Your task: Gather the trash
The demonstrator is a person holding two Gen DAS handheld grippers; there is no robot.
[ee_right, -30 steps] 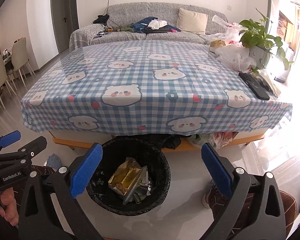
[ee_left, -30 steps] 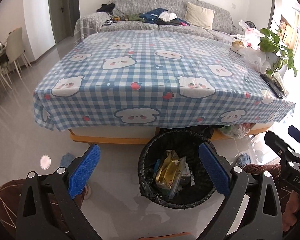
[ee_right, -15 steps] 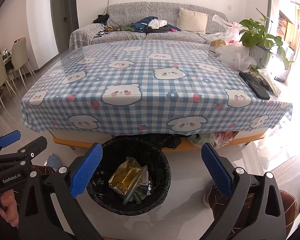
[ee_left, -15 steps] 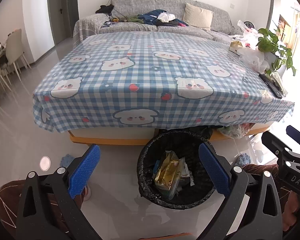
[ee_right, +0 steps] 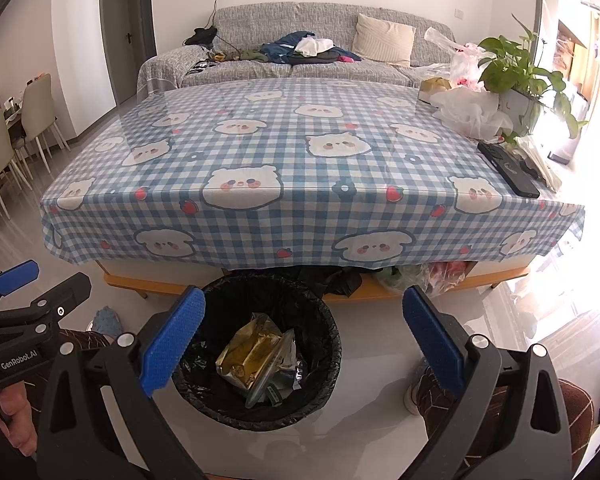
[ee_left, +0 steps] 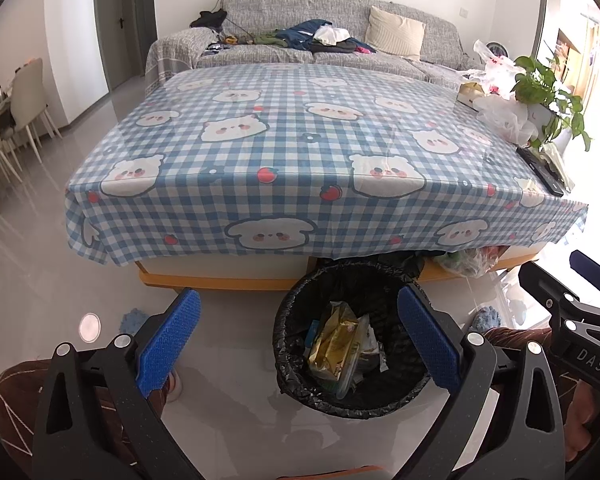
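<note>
Both the left tongs (ee_left: pixel 298 344) and the right tongs (ee_right: pixel 304 340) were held wide apart and empty above the bin (ee_right: pixel 256 344). The bin, lined with a black bag, was set on the floor just in front of the desk (ee_right: pixel 300 152). A gold wrapper (ee_right: pixel 252 354) and other trash were seen lying inside the bin.

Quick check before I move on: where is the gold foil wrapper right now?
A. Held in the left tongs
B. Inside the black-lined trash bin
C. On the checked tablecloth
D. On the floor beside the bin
B: the gold foil wrapper lies inside the round black-lined trash bin on the floor, while both the left tongs and right tongs are open and empty.
</note>
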